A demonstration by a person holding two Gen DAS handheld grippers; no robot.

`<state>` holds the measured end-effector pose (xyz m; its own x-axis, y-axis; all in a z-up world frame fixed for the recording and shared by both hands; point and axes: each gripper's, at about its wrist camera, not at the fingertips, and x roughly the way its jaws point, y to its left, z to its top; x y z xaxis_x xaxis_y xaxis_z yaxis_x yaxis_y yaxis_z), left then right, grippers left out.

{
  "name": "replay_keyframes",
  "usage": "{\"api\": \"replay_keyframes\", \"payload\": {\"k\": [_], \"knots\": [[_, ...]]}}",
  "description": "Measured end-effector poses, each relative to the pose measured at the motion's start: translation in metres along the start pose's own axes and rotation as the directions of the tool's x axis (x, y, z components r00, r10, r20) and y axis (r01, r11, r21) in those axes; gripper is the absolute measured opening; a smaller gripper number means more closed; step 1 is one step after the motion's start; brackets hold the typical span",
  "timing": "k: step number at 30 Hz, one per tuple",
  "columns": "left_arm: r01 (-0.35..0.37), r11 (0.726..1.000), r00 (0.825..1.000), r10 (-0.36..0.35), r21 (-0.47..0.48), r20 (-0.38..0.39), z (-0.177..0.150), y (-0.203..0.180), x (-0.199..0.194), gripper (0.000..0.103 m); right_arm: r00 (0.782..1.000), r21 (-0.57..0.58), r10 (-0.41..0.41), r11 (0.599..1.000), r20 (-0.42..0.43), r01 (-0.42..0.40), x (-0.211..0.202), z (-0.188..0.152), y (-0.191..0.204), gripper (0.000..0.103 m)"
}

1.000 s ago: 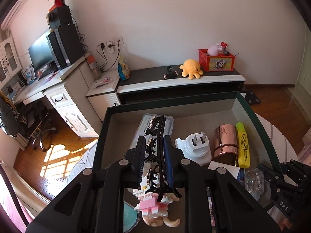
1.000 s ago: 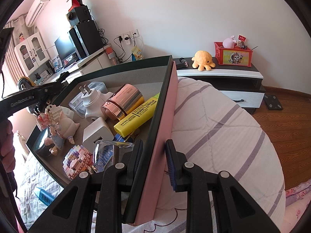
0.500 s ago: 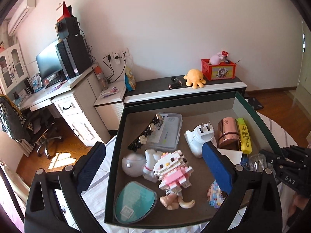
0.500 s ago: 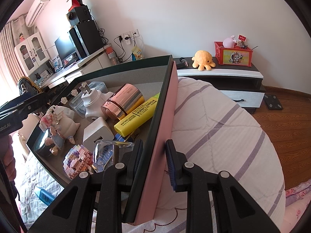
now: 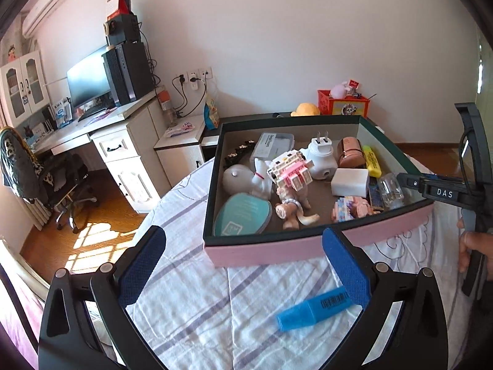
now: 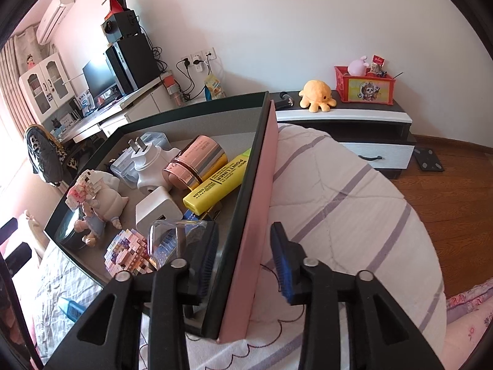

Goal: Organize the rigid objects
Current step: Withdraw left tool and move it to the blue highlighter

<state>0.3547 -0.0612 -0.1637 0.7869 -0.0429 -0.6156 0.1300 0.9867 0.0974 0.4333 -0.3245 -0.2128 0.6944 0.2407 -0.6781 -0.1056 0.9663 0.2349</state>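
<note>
A pink box with a dark green rim (image 5: pixel 277 251) sits on the bed and holds several items: a block cat figure (image 5: pixel 289 169), white plug (image 5: pixel 320 154), rose-gold cup (image 5: pixel 349 152), yellow highlighter (image 5: pixel 371 160) and teal case (image 5: pixel 243 217). A blue highlighter (image 5: pixel 312 308) lies on the sheet in front of the box. My left gripper (image 5: pixel 243 266) is open and empty, pulled back above the sheet. My right gripper (image 6: pixel 243 257) straddles the box's right wall (image 6: pixel 258 209); its jaws stand slightly apart from the wall. It also shows in the left wrist view (image 5: pixel 409 182).
The bed's striped sheet (image 5: pixel 191 302) surrounds the box. A low cabinet (image 6: pixel 345 117) behind carries an orange plush (image 6: pixel 317 95) and a red bin (image 6: pixel 365 84). A desk with a monitor (image 5: pixel 89 83) and a chair (image 5: pixel 37 166) stand at left.
My left gripper let go of the black hair clip and block figure in the box, opened wide and drew back over the sheet. My right gripper's jaws loosened on the box wall.
</note>
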Motion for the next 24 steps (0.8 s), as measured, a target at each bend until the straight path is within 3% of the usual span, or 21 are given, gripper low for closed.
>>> {"api": "replay_keyframes", "payload": {"k": [5,9,13,19,22,24], "knots": [[0.057,0.998,0.998,-0.057,0.02,-0.013,-0.026,-0.003,-0.018,0.103,0.996,-0.011,0.004,1.0,0.086,-0.004,-0.05,-0.024,0.014,0.058],[0.118,0.993,0.993,-0.118,0.016,0.006,-0.046,-0.008,-0.037,0.103,0.984,0.009,-0.069,0.998,0.163,0.069,-0.095,-0.056,0.022,0.08],[0.162,0.986,0.986,-0.163,0.038,0.018,-0.061,-0.016,-0.047,0.103,0.978,0.022,-0.095,0.995,0.187,0.092,-0.126,-0.086,0.035,0.081],[0.251,0.954,0.968,-0.243,0.165,-0.064,-0.071,-0.033,-0.024,0.103,0.97,0.025,-0.139,0.99,0.199,0.137,-0.15,-0.118,0.049,0.082],[0.21,0.958,0.976,-0.195,0.195,-0.093,-0.071,-0.038,-0.007,0.103,0.967,0.023,-0.164,0.986,0.196,0.163,-0.153,-0.126,0.054,0.083],[0.223,0.955,0.972,-0.204,0.196,-0.112,-0.07,-0.037,0.002,0.103,0.968,0.029,-0.169,0.986,0.188,0.166,-0.153,-0.126,0.05,0.083]]}}
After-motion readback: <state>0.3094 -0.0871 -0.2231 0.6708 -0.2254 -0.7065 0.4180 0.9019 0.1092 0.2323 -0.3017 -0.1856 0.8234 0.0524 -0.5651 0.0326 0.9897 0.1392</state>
